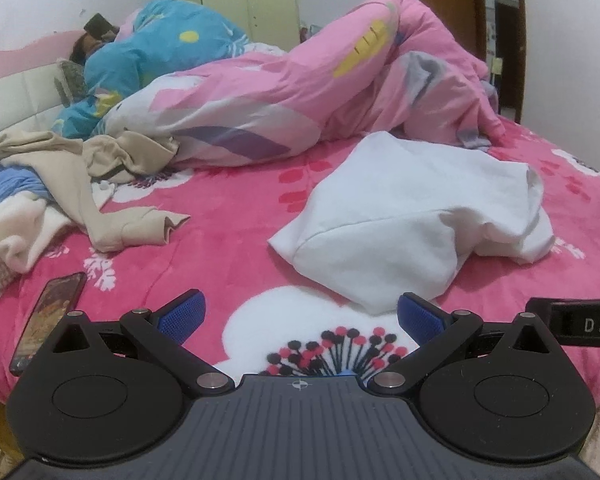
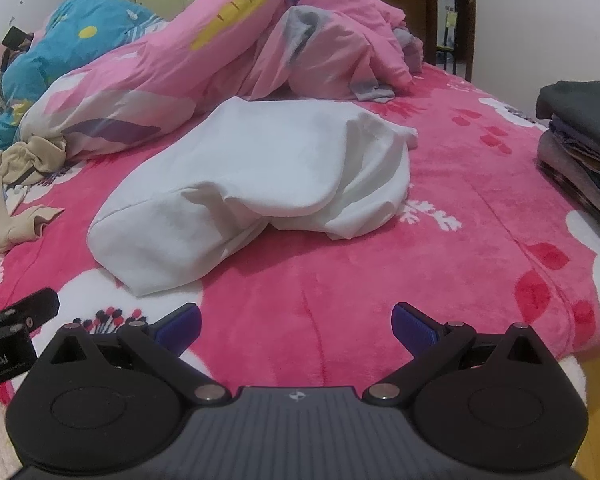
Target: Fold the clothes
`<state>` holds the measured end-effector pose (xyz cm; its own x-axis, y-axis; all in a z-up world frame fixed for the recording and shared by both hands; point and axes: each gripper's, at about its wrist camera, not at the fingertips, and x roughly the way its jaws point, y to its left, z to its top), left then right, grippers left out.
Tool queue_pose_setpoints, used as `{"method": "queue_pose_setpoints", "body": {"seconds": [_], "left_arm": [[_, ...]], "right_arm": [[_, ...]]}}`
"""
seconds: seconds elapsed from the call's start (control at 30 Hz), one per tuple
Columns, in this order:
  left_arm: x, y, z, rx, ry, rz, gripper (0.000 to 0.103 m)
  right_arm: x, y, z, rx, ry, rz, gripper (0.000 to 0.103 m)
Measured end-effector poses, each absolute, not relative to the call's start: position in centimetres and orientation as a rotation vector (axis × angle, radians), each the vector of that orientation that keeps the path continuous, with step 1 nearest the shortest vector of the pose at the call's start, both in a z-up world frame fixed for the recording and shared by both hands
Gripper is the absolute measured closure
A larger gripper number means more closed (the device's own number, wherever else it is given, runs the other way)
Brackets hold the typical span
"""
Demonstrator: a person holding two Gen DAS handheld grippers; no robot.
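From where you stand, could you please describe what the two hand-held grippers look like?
Both look alike. The left hand-held gripper and right hand-held gripper each have a ribbed dark grey body, two round black discs, black linkage arms with silver pivot pins, and blue textured finger pads. A small crosshair marks each body. No cables or sleeves show.

Left claw [image 1: 300, 314] and right claw [image 2: 296, 322] hover level (both spread wide, empty).

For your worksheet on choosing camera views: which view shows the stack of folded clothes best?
The right wrist view: the stack of folded clothes sits at the right edge of the pink bed cover, its dark and grey layers visible. The left wrist view shows only a dark sliver at its far right edge, too little to identify.
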<state>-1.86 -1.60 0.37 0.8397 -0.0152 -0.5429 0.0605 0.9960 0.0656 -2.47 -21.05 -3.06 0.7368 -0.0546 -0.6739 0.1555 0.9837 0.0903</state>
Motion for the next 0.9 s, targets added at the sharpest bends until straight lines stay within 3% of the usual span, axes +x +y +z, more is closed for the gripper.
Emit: {"method": "queue_pose_setpoints", "body": {"seconds": [0.9], "left_arm": [[-1.4,-0.2,0.0,0.045,0.598,-0.020,0.000]], "right_arm": [[-2.0,-20.3,-3.1,0.124,0.746,-0.127,0.000]]}}
